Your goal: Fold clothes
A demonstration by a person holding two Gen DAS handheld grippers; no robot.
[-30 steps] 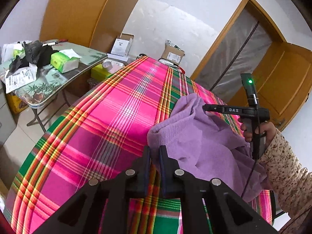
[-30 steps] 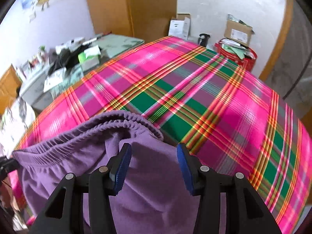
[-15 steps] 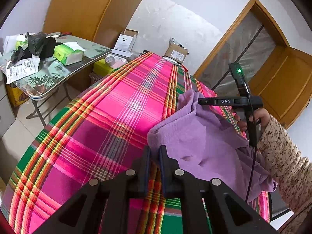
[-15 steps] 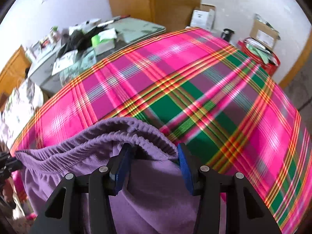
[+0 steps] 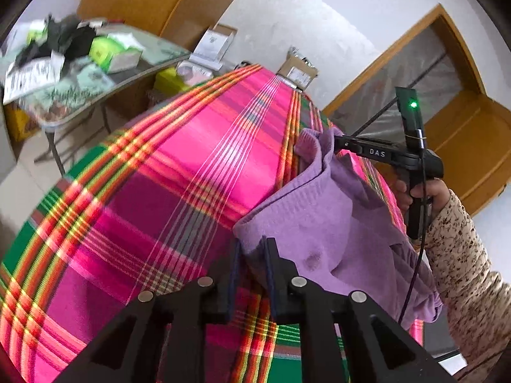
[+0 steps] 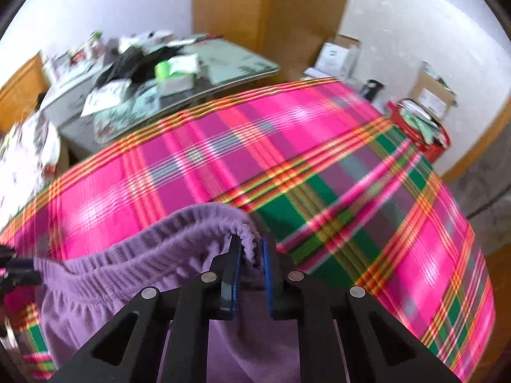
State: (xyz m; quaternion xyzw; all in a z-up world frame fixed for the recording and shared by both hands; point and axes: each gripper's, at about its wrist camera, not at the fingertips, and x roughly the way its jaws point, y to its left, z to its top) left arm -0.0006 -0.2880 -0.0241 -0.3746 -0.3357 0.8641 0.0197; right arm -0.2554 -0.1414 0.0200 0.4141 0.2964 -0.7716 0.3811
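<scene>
purple garment [image 5: 322, 223] is held above the plaid-covered surface [image 5: 179, 172], strung by its ribbed waistband [image 6: 153, 239]; left gripper [image 5: 250, 255] is clamped on one end, right gripper [image 6: 250, 252] on the other; long axis runs gripper to gripper; body hangs slack between them

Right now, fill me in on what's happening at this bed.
A person is folding a purple garment over a plaid sheet, with a handheld gripper in each hand. The left gripper is shut on one corner of the garment. The right gripper is shut on the gathered waistband. The cloth hangs between the two, partly lifted off the sheet, so the fold itself is not yet laid down. A cluttered side table stands beyond the bed.
</scene>
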